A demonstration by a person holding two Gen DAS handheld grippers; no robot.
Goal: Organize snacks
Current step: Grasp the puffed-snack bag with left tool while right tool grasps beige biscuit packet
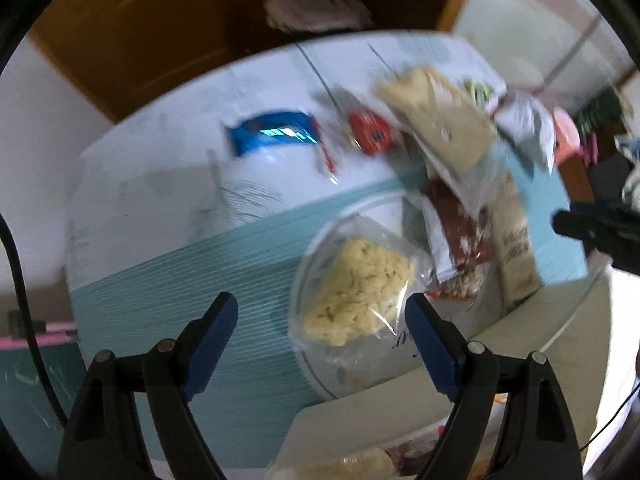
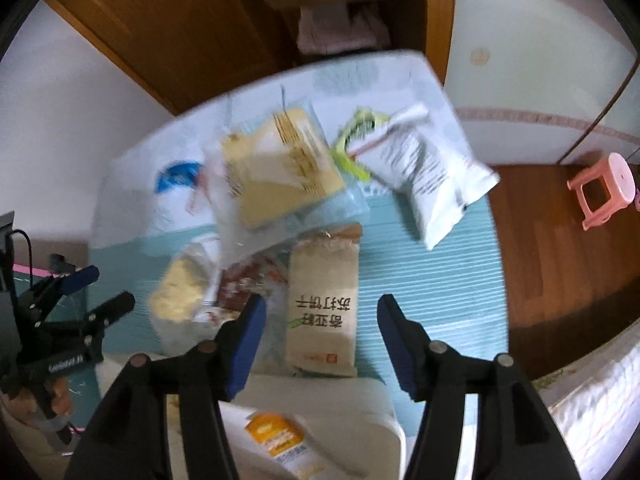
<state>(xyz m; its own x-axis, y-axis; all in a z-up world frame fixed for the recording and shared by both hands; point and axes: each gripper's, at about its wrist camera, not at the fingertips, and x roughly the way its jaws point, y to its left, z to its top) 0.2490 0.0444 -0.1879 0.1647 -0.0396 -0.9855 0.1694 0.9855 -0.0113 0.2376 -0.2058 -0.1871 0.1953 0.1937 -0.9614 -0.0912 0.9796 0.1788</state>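
Note:
Snack packs lie on a table with a teal and white cloth [image 1: 168, 288]. In the left wrist view a clear bag of yellow crisps [image 1: 360, 292] sits on a round white plate [image 1: 360, 376], just ahead of my open, empty left gripper [image 1: 320, 316]. A blue wrapper [image 1: 272, 134] and a red pack [image 1: 370, 132] lie farther back. In the right wrist view my right gripper [image 2: 322, 320] is open and empty above a beige cracker pack [image 2: 322, 312]. A yellow-filled clear bag [image 2: 276, 168] and a white bag [image 2: 432, 176] lie beyond. The left gripper [image 2: 100, 288] shows at the left.
A white tray [image 2: 360, 412] holding an orange-labelled packet [image 2: 276, 436] sits at the table's near edge. A wooden cabinet [image 2: 180, 32] stands behind the table. A pink stool [image 2: 604, 188] stands on the wood floor to the right. A dark-red pack [image 1: 460, 220] lies by the plate.

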